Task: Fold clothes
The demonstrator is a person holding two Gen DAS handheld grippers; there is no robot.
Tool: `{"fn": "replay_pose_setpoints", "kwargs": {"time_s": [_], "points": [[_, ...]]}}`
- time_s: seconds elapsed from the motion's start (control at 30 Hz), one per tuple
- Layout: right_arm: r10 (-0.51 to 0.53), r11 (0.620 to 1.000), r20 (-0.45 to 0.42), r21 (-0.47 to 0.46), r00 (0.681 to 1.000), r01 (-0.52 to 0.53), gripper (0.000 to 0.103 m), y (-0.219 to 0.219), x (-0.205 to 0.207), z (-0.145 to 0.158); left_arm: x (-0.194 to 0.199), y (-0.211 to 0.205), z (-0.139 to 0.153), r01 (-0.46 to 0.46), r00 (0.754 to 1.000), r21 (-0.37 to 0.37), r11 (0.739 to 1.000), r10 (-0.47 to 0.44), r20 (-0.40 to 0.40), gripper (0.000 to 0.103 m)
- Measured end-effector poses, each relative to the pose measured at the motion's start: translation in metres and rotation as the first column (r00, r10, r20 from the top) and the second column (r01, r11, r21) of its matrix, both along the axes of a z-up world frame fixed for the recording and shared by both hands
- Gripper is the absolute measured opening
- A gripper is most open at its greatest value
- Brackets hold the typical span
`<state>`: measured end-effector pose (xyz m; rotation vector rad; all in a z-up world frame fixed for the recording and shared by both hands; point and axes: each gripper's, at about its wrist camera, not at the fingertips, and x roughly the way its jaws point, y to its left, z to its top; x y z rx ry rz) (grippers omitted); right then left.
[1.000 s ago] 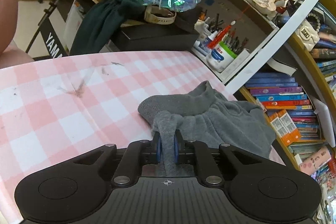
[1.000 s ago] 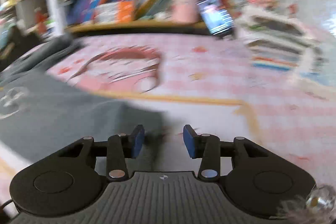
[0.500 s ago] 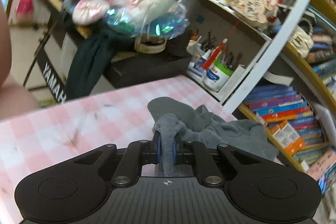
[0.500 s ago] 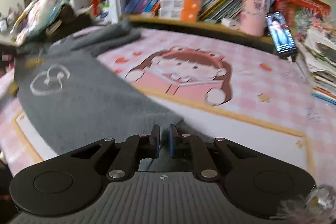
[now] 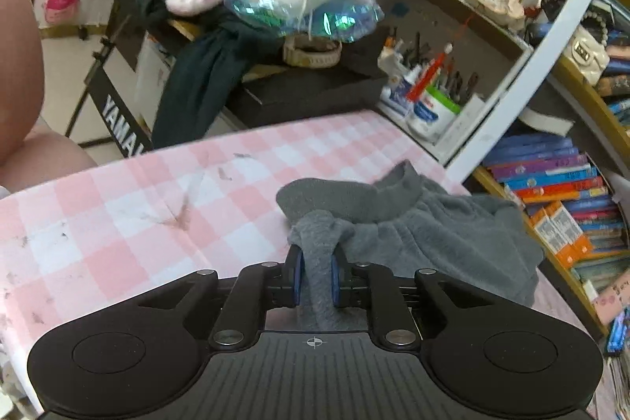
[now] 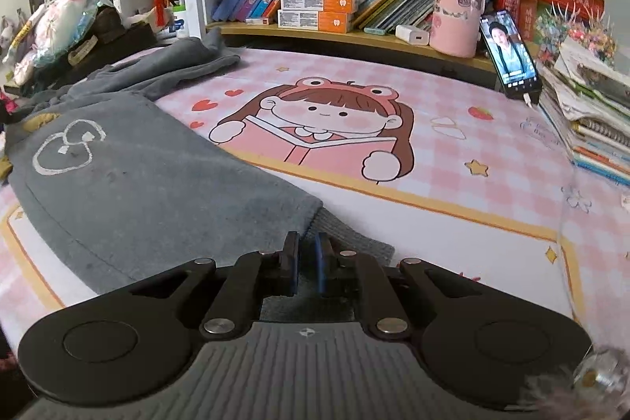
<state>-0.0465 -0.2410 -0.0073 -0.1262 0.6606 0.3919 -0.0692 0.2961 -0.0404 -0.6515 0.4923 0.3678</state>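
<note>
The gray fleece garment [image 6: 130, 184] lies rumpled, with a white outline design. The left gripper [image 5: 314, 278] pinches its bunched waistband; the right gripper [image 6: 306, 262] is closed on its ribbed cuff.

Each black gripper [image 5: 314, 276] [image 6: 306, 262] has blue finger pads, silver screws and a ribbed base.

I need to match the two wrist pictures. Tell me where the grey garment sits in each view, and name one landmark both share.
Left wrist: the grey garment lies bunched at centre right, a fold of it clamped in the left gripper.
Right wrist: it spreads flat across the left half, its hem at the shut right gripper.
Shared landmark: the orange boxes among the shelf books.
</note>
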Motion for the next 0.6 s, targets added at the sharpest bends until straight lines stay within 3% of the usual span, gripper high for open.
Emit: {"fn": "replay_pose_setpoints", "kwargs": {"time_s": [0.1, 0.17, 0.23, 0.37, 0.43, 0.6], "points": [[0.002, 1.0, 0.014, -0.024, 1.0, -0.002, 0.008, 0.0, 0.004, -0.001, 0.003, -0.005, 0.0, 0.035, 0.999, 0.026, 0.999, -0.035, -0.03, 0.023], [0.004, 0.998, 0.038, -0.068, 0.999, -0.001, 0.008, 0.003, 0.008, -0.002, 0.005, -0.01, 0.0, 0.057, 0.998, 0.044, 0.997, -0.055, -0.032, 0.037], [-0.002, 0.994, 0.05, -0.108, 0.999, 0.007, 0.008, 0.006, 0.013, -0.003, 0.009, -0.015, -0.001, 0.068, 0.997, 0.061, 0.996, -0.066, -0.029, 0.041], [0.006, 0.987, 0.06, -0.159, 0.998, 0.004, 0.008, 0.008, 0.02, -0.002, 0.019, -0.024, -0.001, 0.07, 0.997, 0.089, 0.994, -0.068, -0.032, 0.034], [0.005, 0.988, 0.056, -0.156, 0.998, 0.004, 0.008, 0.005, 0.022, -0.002, 0.019, -0.023, -0.001, 0.061, 0.998, 0.082, 0.995, -0.059, -0.019, 0.015], [0.018, 0.989, 0.042, -0.15, 0.999, -0.011, 0.008, 0.006, 0.017, 0.0, 0.01, -0.007, 0.001, 0.018, 0.999, 0.036, 0.999, -0.019, 0.039, 0.011]]}}
